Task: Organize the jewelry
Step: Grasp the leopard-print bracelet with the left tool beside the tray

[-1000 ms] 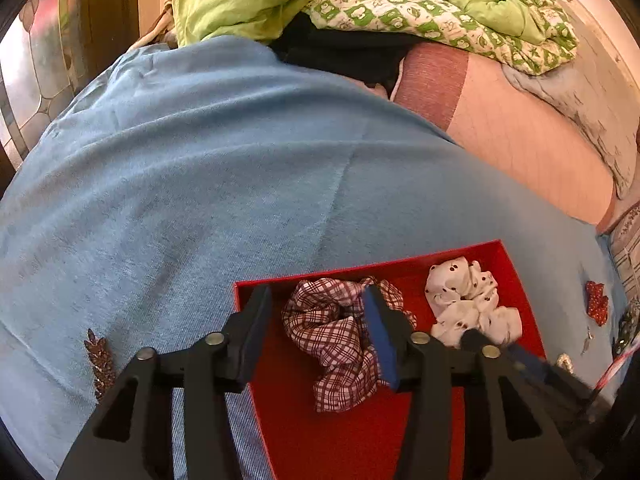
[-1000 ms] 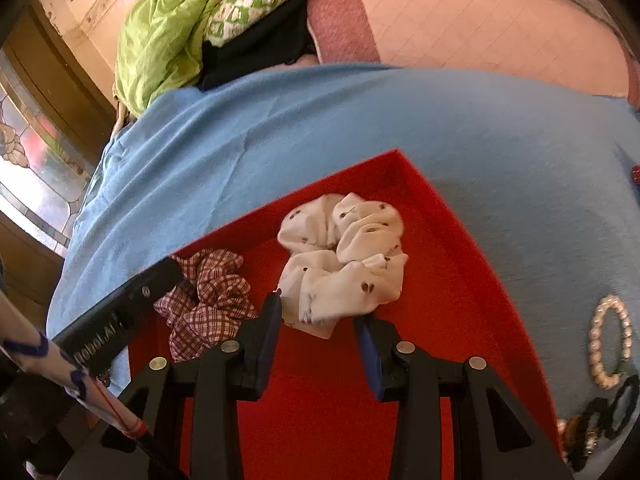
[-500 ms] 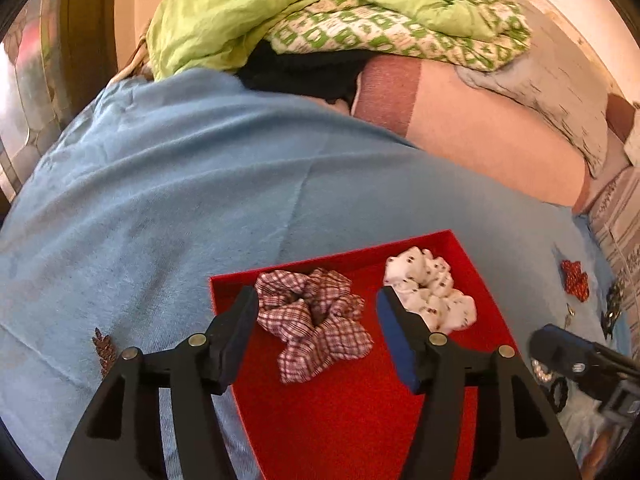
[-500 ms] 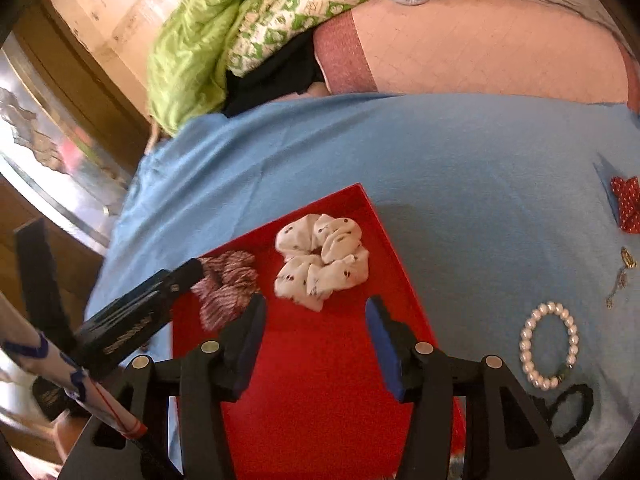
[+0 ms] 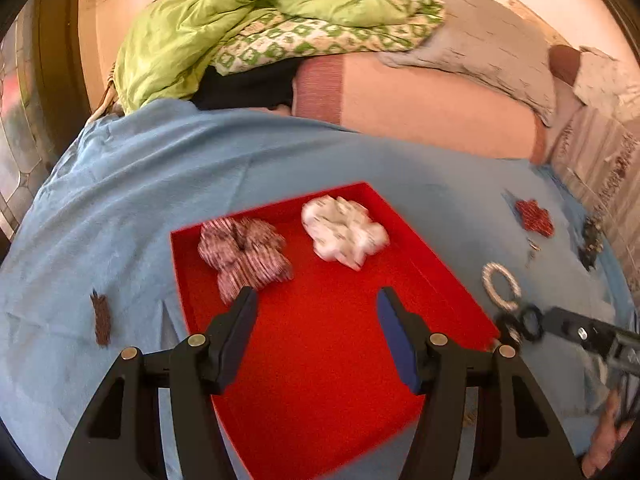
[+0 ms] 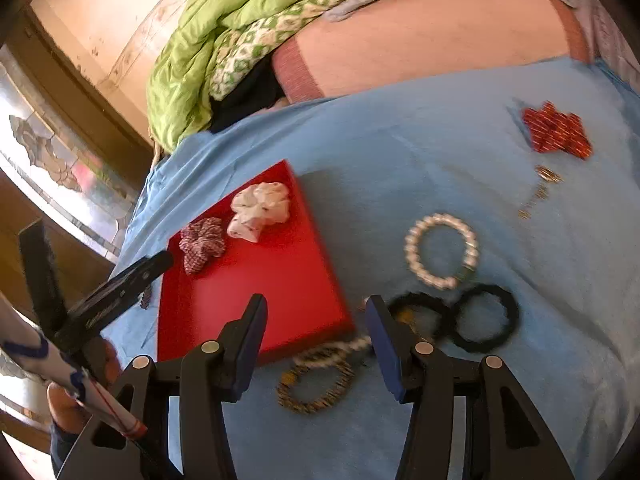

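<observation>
A red tray point(image 5: 336, 360) lies on the blue cloth and holds a plaid scrunchie point(image 5: 244, 258) and a white spotted scrunchie point(image 5: 344, 232). My left gripper point(image 5: 314, 334) is open and empty above the tray's near half. My right gripper point(image 6: 316, 346) is open and empty past the tray's right edge point(image 6: 320, 264), above a beaded bracelet point(image 6: 316, 384). A pearl bracelet point(image 6: 440, 250), two black hair ties point(image 6: 480, 318), a red patterned scrunchie point(image 6: 556, 130) and a small gold earring point(image 6: 540, 192) lie on the cloth to the right.
A small brown leaf-shaped clip point(image 5: 102, 318) lies on the cloth left of the tray. A green quilt point(image 5: 248, 28) and pillows point(image 5: 480, 48) are piled at the back. A window frame point(image 6: 60, 92) stands at the left.
Both grippers have pulled back from the scrunchies in the tray. The right gripper has swung right, off the tray and over the bracelets. Both stay open.
</observation>
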